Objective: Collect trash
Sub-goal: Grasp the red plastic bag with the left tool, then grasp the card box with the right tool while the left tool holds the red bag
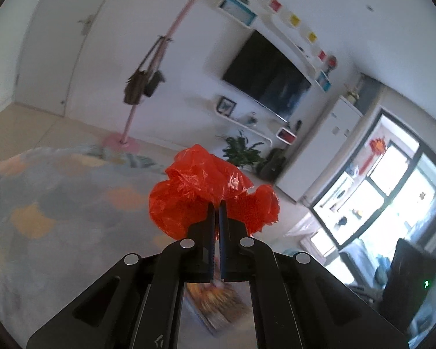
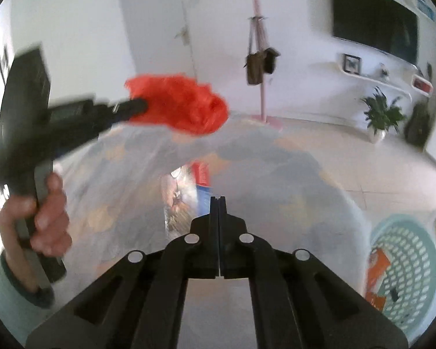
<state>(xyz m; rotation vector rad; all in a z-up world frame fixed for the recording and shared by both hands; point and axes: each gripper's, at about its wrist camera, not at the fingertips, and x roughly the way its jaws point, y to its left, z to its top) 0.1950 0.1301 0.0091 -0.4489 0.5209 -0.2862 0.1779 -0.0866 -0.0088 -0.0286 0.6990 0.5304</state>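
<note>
The left claw (image 1: 217,208) is clamped nearly closed on a crumpled red plastic bag (image 1: 206,186), which bulges ahead of its tips, in the air; the right claw (image 2: 218,200) is pressed together, gripping nothing, the teal basket (image 2: 407,264) low to its right

A bright red-orange plastic bag (image 1: 206,192) is seen against black fingers (image 1: 210,226). The rug (image 1: 58,197) is patterned in grey with orange and peach patches. A mint-green basket (image 2: 407,264) is perforated with white-looking holes. The coat stand (image 1: 148,81) is pink.
</note>
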